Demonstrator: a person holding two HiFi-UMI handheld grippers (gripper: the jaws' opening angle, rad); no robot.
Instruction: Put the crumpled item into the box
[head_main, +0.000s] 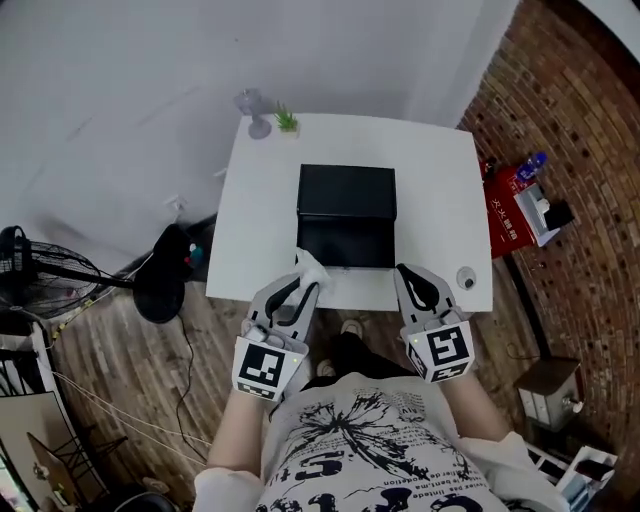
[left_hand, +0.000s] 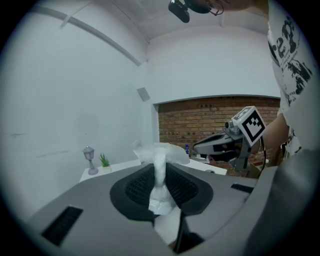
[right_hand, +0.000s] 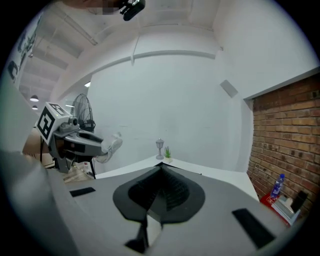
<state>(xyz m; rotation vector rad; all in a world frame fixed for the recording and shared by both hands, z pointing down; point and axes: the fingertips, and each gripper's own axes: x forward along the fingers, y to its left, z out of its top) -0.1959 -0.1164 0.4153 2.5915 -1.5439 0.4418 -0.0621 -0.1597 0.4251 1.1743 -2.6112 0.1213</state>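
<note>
The left gripper (head_main: 303, 283) pinches the crumpled white item (head_main: 311, 265) between its jaws. The wad bulges out past the tips, right at the near-left corner of the black box (head_main: 346, 190). The box sits mid-table on the white table (head_main: 440, 170). The right gripper (head_main: 408, 275) hovers at the box's near-right corner, jaws pressed together, nothing in them. At the table's far-left corner stand a small lamp figure (head_main: 254, 110) and a tiny plant (head_main: 287, 120), well apart from the box.

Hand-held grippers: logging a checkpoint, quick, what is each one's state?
Left hand-held gripper: shut on the crumpled white tissue.
Right hand-held gripper: shut, empty.
</note>
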